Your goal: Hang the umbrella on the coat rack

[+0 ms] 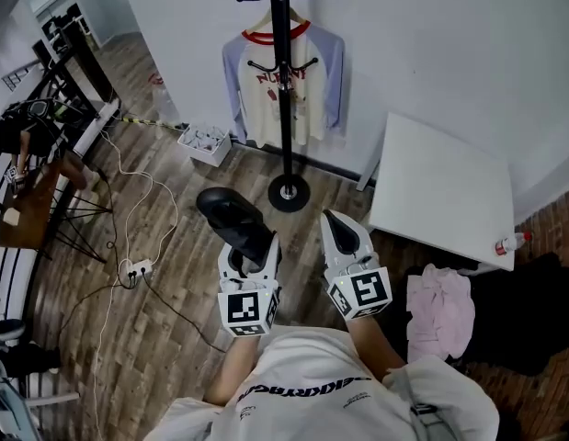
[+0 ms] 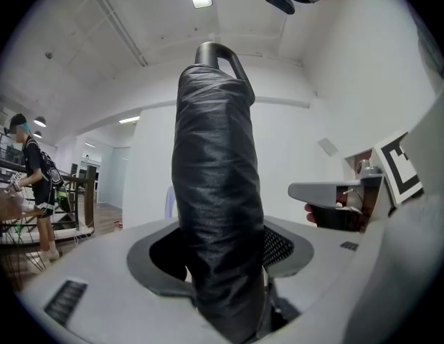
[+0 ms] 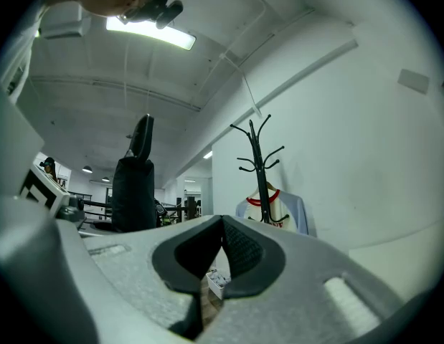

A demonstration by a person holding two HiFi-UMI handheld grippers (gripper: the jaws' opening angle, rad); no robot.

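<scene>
A folded black umbrella (image 1: 231, 217) stands upright between the jaws of my left gripper (image 1: 253, 252), which is shut on its sleeve. In the left gripper view the umbrella (image 2: 218, 192) fills the middle, with its curved handle (image 2: 223, 53) at the top. My right gripper (image 1: 334, 220) hangs beside it with its jaws closed together and nothing between them (image 3: 222, 244). Ahead stands the black coat rack (image 1: 282, 81) on a round base (image 1: 289, 193) by the white wall. The rack (image 3: 258, 165) also shows in the right gripper view, a good way off.
A cream and blue shirt (image 1: 307, 85) hangs on the rack. A white table (image 1: 445, 191) stands to the right, with a bottle (image 1: 512, 243) at its corner and a pink cloth (image 1: 440, 306) below. A white box (image 1: 204, 141), cables, a power strip (image 1: 137, 269) and dark frames lie left. A person (image 2: 35, 185) stands far off.
</scene>
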